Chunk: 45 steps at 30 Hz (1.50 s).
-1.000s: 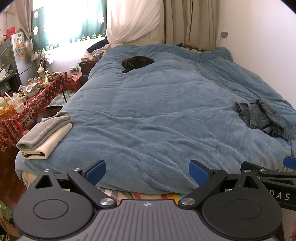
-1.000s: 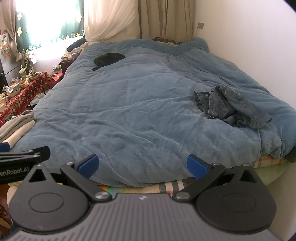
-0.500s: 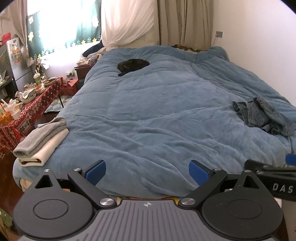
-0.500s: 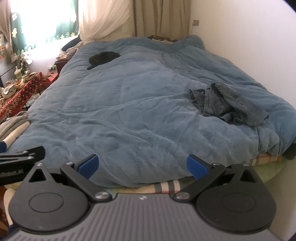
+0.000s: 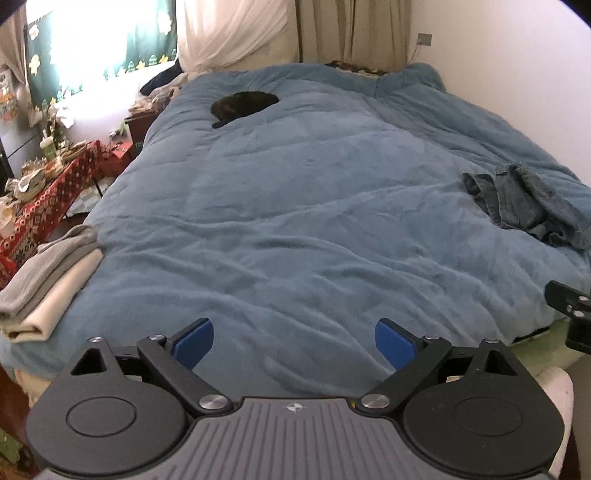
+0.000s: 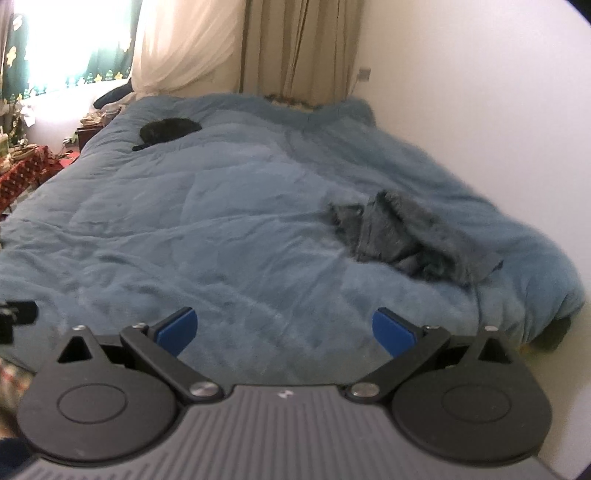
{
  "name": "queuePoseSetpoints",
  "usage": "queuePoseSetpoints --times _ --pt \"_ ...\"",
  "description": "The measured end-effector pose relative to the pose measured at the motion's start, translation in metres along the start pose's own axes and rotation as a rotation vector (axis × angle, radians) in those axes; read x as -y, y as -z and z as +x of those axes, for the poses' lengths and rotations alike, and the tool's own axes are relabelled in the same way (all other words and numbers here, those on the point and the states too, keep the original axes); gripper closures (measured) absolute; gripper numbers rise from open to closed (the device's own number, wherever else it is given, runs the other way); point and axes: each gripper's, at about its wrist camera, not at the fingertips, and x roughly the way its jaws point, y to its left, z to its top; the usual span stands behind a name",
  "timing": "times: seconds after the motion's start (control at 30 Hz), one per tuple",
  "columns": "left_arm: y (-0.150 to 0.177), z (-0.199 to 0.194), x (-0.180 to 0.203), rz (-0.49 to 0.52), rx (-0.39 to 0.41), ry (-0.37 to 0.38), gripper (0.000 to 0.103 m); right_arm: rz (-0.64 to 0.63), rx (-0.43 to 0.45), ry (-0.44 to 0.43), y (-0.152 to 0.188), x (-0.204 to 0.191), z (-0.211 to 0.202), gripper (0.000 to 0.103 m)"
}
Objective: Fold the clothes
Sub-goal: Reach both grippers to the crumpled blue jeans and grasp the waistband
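Observation:
A crumpled pair of dark blue jeans (image 5: 524,205) (image 6: 410,240) lies on the right side of a bed covered by a blue quilt (image 5: 295,206) (image 6: 207,229). At the bed's front left corner sit folded clothes (image 5: 48,277), a grey piece on a cream one. My left gripper (image 5: 294,341) is open over the quilt's near edge, empty. My right gripper (image 6: 283,330) is open and empty too, with the jeans ahead to its right. Part of the right gripper's body shows at the left wrist view's right edge.
A dark object (image 5: 243,105) (image 6: 168,131) rests near the head of the bed. A cluttered side table with a red patterned cloth (image 5: 44,199) stands left of the bed. A white wall (image 6: 498,129) runs along the right. Curtains (image 5: 236,33) hang behind.
Both grippers have moved forward over the bed's near edge and stayed open. The right wrist view has swung toward the jeans, which now look larger and blurred.

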Motion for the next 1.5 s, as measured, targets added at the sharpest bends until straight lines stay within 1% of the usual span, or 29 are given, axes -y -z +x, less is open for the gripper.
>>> queuePoseSetpoints --times 0.07,0.13,0.23,0.3,0.33,0.37,0.4,0.47,0.5,0.53,0.6,0.63,0.77,0.9,0.93,0.97,1.1,1.2,1.27,1.3,1.33,1.37,1.4,1.43,1.47,1.5 --pt "-0.003 0.011 0.003 0.001 -0.001 0.017 0.008 -0.014 0.016 0.044 0.005 0.003 0.009 0.001" --pt "-0.008 0.023 0.007 0.003 -0.007 0.033 0.008 -0.009 0.012 0.069 0.009 0.009 0.019 0.001" --pt "-0.013 0.043 0.015 0.002 -0.032 0.058 0.008 0.027 -0.039 0.073 0.013 0.024 0.042 0.001" --pt "-0.017 0.057 0.022 0.002 -0.053 0.077 0.009 0.071 -0.077 0.052 0.015 0.04 0.059 0.001" --pt "-0.019 0.066 0.026 0.005 -0.072 0.093 0.012 0.098 -0.09 0.033 0.017 0.048 0.068 0.001" --pt "-0.022 0.074 0.032 0.01 -0.091 0.109 0.021 0.122 -0.097 0.021 0.018 0.056 0.076 0.001" --pt "-0.024 0.083 0.037 0.015 -0.109 0.125 0.026 0.131 -0.1 0.013 0.019 0.064 0.083 0.001" --pt "-0.031 0.101 0.05 0.021 -0.151 0.18 0.029 0.1 -0.108 0.056 0.021 0.073 0.098 0.001" --pt "-0.035 0.107 0.058 0.023 -0.159 0.206 0.032 0.075 -0.105 0.08 0.02 0.079 0.105 0.001" --pt "-0.039 0.112 0.069 0.033 -0.158 0.218 0.034 0.048 -0.098 0.104 0.02 0.084 0.111 0.001" --pt "-0.047 0.123 0.089 0.051 -0.157 0.243 0.043 0.015 -0.085 0.147 0.017 0.1 0.126 0.001" --pt "-0.051 0.129 0.099 0.06 -0.157 0.256 0.045 0.007 -0.079 0.163 0.016 0.108 0.133 0.001" --pt "-0.067 0.15 0.141 0.097 -0.154 0.306 0.059 -0.004 -0.045 0.195 0.009 0.148 0.161 0.001" --pt "-0.083 0.172 0.182 0.134 -0.152 0.355 0.065 -0.039 -0.03 0.244 0.002 0.187 0.191 0.005" --pt "-0.087 0.177 0.192 0.144 -0.151 0.368 0.066 -0.048 -0.03 0.257 0.0 0.196 0.199 0.007" --pt "-0.091 0.182 0.203 0.153 -0.151 0.38 0.067 -0.054 -0.031 0.265 -0.002 0.204 0.209 0.011" --pt "-0.106 0.204 0.243 0.186 -0.149 0.429 0.068 -0.052 -0.037 0.28 -0.006 0.235 0.244 0.015" --pt "-0.117 0.226 0.27 0.18 -0.159 0.463 0.068 -0.053 -0.043 0.283 -0.007 0.25 0.265 0.026" --pt "-0.124 0.243 0.29 0.179 -0.174 0.475 0.068 -0.052 -0.052 0.275 -0.005 0.259 0.28 0.041" --pt "-0.127 0.25 0.297 0.179 -0.175 0.478 0.067 -0.049 -0.058 0.263 -0.005 0.264 0.287 0.044" --pt "-0.13 0.257 0.304 0.179 -0.177 0.479 0.067 -0.042 -0.06 0.25 -0.003 0.268 0.293 0.052" --pt "-0.132 0.263 0.31 0.179 -0.179 0.483 0.065 -0.035 -0.058 0.24 -0.003 0.272 0.297 0.063" --pt "-0.134 0.268 0.315 0.181 -0.179 0.493 0.059 -0.029 -0.058 0.233 -0.002 0.275 0.302 0.068" --pt "-0.136 0.273 0.321 0.183 -0.18 0.502 0.055 -0.019 -0.055 0.226 -0.002 0.278 0.305 0.079" --pt "-0.137 0.277 0.325 0.184 -0.18 0.506 0.053 -0.004 -0.05 0.218 -0.002 0.282 0.308 0.086" --pt "-0.138 0.276 0.326 0.186 -0.17 0.504 0.049 0.01 -0.045 0.214 -0.003 0.285 0.31 0.087"
